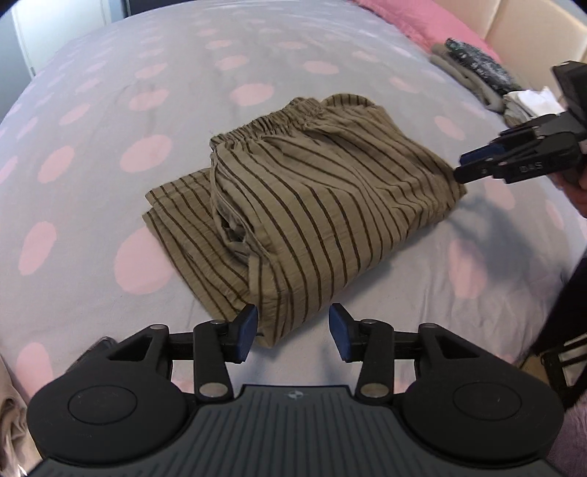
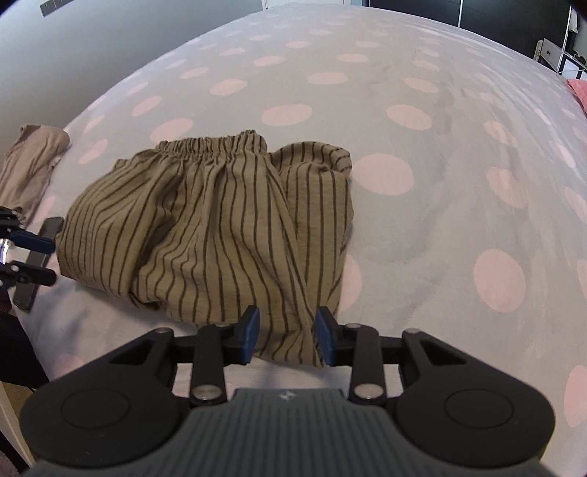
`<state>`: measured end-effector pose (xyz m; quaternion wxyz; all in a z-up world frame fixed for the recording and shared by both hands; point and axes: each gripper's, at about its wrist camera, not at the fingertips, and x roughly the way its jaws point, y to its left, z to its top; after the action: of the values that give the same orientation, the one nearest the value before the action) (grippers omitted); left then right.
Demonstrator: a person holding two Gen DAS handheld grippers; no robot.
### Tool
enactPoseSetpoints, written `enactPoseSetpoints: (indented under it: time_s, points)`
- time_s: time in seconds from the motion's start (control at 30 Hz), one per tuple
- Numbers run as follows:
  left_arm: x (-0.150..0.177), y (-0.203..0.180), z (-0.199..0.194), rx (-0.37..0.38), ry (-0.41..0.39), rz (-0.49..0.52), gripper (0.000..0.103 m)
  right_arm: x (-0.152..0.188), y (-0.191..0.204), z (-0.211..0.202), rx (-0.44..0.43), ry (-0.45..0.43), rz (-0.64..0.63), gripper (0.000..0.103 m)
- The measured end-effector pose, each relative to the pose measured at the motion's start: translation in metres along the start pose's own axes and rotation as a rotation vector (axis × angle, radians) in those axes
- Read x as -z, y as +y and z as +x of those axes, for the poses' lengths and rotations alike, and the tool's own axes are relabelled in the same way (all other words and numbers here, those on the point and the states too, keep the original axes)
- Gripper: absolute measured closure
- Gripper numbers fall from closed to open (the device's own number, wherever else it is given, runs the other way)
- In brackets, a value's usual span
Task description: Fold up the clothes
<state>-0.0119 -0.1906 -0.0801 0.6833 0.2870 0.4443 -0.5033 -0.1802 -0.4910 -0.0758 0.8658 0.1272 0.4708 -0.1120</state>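
- Striped trousers, olive-tan with dark stripes, lie folded in a thick bundle near the middle of the bed. The bed cover is grey with pink dots.
- Elastic waistband sits at the far edge of the bundle in the left wrist view; a lower layer of the same fabric sticks out to the left of the top fold.
- Left claw: fingers spread, nothing between the blue pads. The near corner of the trousers lies just ahead of and between the fingertips; whether they touch it cannot be told.
- Right claw: fingers partly spread, with the near corner of the fabric lying between the pads. The pads sit on either side of the cloth with a gap showing, so no firm pinch is seen.
- In the left wrist view the right claw comes in from the right, tips at the right-hand edge of the bundle.
- In the right wrist view the left claw shows at the left edge, beside the trousers.
- Beige garment lies at the bed's left edge, apart from the trousers.
- Stack of folded clothes rests at the far right of the bed, next to a pink blanket.
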Motion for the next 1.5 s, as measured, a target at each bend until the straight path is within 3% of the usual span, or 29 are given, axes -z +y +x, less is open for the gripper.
enactPoseSetpoints:
  time_s: [0.03,0.1,0.13,0.17,0.2,0.43,0.63,0.8,0.87,0.93,1.0,1.07,1.13,1.27,1.37,1.43,1.5]
  points:
    - [-0.002,-0.002,0.006,-0.018,0.01,-0.004,0.068,0.001,0.0,0.003,0.005,0.006,-0.003,0.065]
    - [-0.004,-0.002,0.014,-0.025,0.026,-0.02,0.088,0.002,0.001,0.01,0.021,0.026,-0.014,0.066]
    - [-0.005,-0.001,0.016,-0.025,0.033,-0.029,0.091,0.003,0.001,0.014,0.023,0.036,-0.012,0.071]
    - [-0.006,-0.002,0.017,-0.028,0.034,-0.028,0.094,0.004,0.0,0.018,0.017,0.046,-0.004,0.08]
    - [-0.006,-0.001,0.014,-0.032,0.03,-0.022,0.098,0.005,-0.002,0.02,0.006,0.056,0.009,0.102]
    - [-0.008,0.024,-0.008,-0.033,0.011,-0.102,0.101,-0.01,-0.017,-0.003,0.075,-0.045,0.087,0.103]
    - [-0.004,0.023,0.014,-0.063,0.119,-0.067,0.103,-0.006,-0.012,0.022,0.136,0.047,0.047,0.103]
    - [0.001,0.019,0.017,-0.064,0.145,-0.007,0.103,0.0,-0.012,0.031,0.126,0.087,0.012,0.103]
    - [0.002,0.017,0.012,-0.064,0.132,0.02,0.102,-0.001,-0.013,0.023,0.123,0.066,0.009,0.099]
    - [0.004,0.014,0.008,-0.064,0.123,0.047,0.088,0.001,-0.012,0.013,0.125,0.045,-0.007,0.087]
    - [0.007,0.009,0.004,-0.068,0.117,0.078,0.067,0.002,-0.013,0.004,0.111,0.039,-0.019,0.073]
    - [0.01,0.004,0.004,-0.071,0.115,0.115,0.06,0.007,-0.012,-0.002,0.088,0.049,-0.039,0.066]
    - [0.011,-0.003,0.008,-0.077,0.121,0.151,0.059,0.014,-0.007,0.003,0.086,0.065,-0.09,0.056]
    - [0.012,-0.013,0.02,-0.114,0.126,0.198,0.06,0.03,0.006,0.022,0.103,0.094,-0.227,0.057]
    - [0.012,-0.018,0.027,-0.148,0.117,0.231,0.079,0.036,0.014,0.029,0.139,0.061,-0.311,0.062]
    - [0.011,-0.018,0.03,-0.171,0.111,0.236,0.091,0.035,0.015,0.029,0.138,0.036,-0.328,0.093]
    - [0.009,-0.016,0.026,-0.188,0.094,0.241,0.099,0.031,0.013,0.025,0.133,0.028,-0.321,0.1]
